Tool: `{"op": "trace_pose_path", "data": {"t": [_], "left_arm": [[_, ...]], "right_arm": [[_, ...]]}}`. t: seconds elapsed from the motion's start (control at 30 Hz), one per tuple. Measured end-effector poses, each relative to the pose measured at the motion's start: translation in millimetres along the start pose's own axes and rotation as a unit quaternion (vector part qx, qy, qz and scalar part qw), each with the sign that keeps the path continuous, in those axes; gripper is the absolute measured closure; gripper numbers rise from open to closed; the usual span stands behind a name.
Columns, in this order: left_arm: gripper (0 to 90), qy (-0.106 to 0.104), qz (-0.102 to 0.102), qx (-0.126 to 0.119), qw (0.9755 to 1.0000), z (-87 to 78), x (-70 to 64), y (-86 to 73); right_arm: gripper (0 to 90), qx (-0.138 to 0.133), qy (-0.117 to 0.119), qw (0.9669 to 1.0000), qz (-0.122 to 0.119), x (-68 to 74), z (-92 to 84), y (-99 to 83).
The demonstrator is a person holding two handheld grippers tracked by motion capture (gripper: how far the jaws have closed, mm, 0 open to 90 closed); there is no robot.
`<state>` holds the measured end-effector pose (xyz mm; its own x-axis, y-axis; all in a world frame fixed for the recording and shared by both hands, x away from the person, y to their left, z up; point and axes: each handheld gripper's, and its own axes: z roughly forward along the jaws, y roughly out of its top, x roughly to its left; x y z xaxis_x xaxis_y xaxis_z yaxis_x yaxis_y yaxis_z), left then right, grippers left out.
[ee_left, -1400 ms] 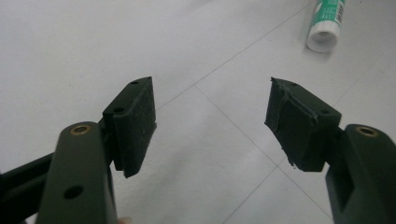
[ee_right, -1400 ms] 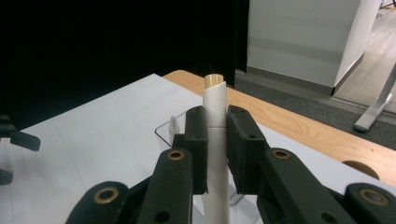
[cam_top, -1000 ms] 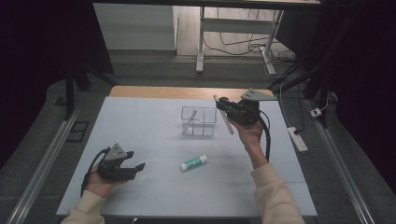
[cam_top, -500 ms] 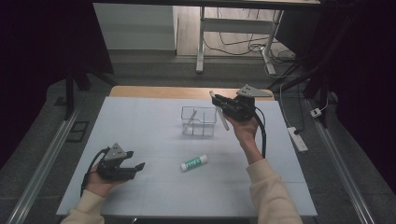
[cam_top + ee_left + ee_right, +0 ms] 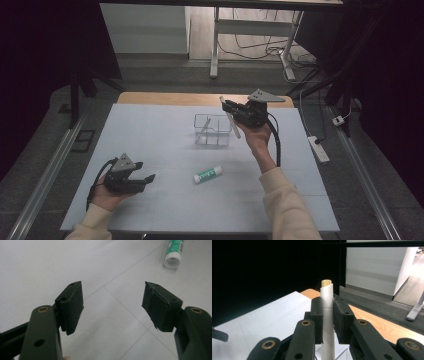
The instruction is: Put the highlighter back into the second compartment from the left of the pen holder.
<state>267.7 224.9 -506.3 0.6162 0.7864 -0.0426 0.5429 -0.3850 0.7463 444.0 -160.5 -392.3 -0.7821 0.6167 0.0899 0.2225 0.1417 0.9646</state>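
Above the clear box (image 5: 212, 131), the right gripper (image 5: 229, 107) clamps a white stick (image 5: 327, 315), whose lower end is cut off in the right gripper view. Since the earlier frame it has shifted slightly left. Left gripper (image 5: 145, 180) rests open, empty, near the glue stick (image 5: 207, 174).

High view overlooks the table (image 5: 150, 130); gripper views ride close.

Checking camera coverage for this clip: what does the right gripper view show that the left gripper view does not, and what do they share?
Right gripper view: the right claw shut on a white pen with a tan tip, and a wooden table edge. Left gripper view: the left claw open with nothing between its jaws, and a green-and-white glue stick lying ahead. Both: the white table cover.
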Motion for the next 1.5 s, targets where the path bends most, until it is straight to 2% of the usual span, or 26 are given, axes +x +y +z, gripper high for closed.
{"op": "trace_pose_path", "data": {"t": [0.57,0.9,1.5], "left_arm": [[33.3,-0.002,-0.001,-0.001,1.0000,-0.1,1.0,-0.2],[33.3,-0.003,-0.002,-0.003,1.0000,-0.3,1.4,-0.2],[33.2,-0.003,-0.001,-0.003,1.0000,0.4,1.4,-0.1]], "right_arm": [[77.7,0.009,0.000,1.0000,0.000,0.7,19.5,4.2],[77.7,0.007,0.000,1.0000,0.001,0.6,34.5,5.2],[77.7,-0.005,0.009,0.9999,0.001,3.2,47.9,8.0]]}}
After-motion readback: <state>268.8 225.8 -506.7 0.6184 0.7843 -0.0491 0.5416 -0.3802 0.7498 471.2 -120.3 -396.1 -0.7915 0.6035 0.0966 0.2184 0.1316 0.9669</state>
